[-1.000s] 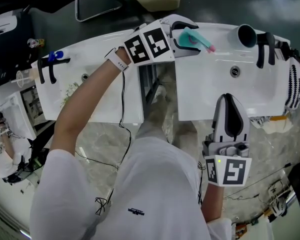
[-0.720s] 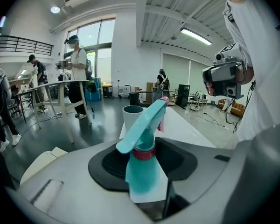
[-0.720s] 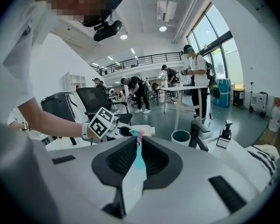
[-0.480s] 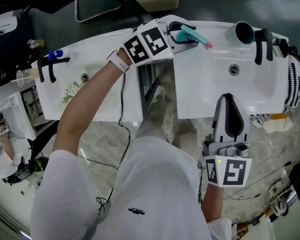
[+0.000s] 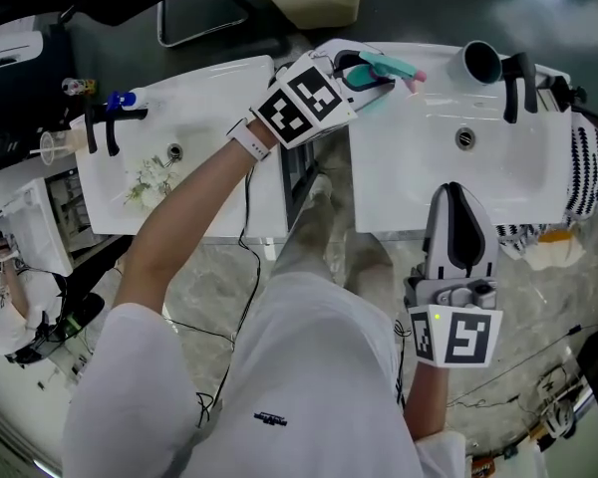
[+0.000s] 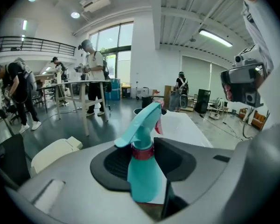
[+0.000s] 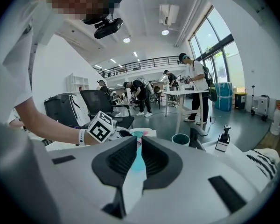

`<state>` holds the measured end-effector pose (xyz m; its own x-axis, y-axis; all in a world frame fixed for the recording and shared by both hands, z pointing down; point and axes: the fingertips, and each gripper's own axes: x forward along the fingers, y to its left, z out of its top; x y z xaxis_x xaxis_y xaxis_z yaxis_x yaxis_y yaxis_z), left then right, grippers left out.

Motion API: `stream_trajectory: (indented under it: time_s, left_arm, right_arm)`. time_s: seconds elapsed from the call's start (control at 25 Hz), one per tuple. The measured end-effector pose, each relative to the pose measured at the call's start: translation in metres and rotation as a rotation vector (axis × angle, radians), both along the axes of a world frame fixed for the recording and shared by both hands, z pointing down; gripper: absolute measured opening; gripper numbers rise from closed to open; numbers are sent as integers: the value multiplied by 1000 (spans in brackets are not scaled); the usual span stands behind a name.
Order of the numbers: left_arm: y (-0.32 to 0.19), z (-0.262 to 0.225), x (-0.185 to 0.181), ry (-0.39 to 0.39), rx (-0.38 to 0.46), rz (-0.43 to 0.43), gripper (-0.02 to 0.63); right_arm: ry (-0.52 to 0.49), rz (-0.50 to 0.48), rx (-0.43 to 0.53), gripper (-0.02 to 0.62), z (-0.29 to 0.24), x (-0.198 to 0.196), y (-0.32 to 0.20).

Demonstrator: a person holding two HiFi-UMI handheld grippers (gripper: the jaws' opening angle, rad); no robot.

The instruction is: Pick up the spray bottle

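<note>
Hovering over the near rim of a white sink (image 5: 389, 207), the right gripper (image 5: 455, 195) hangs empty with its jaws drawn together, well apart from the work. At that sink's far edge the left gripper (image 5: 364, 70), by far the nearer of the two, has just been closing its jaws around the collar of the lone teal spray bottle (image 6: 142, 171), whose long axis runs across the jaws, trigger head clear of the pads. One bottle, two grippers and two sinks are in play, the second sink (image 5: 214, 118) lying beside the left forearm.
</note>
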<state>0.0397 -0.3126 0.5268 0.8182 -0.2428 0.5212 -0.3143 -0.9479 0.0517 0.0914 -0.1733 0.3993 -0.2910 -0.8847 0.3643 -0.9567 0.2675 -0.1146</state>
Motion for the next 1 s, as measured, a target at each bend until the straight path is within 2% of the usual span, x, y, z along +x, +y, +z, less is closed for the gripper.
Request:
stream_trajectory:
  time_s: [0.2, 0.44, 1.0]
  left_arm:
    - [6, -19, -11, 20, -1, -120, 147]
    - [28, -57, -26, 49, 25, -214, 144]
    - [127, -133, -53, 157, 11, -404, 141]
  right_arm:
    - [-1, -13, 35, 6, -13, 1, 7]
    - [-2, -15, 82, 6, -34, 4, 20]
    - [-7, -35, 137, 6, -70, 14, 66]
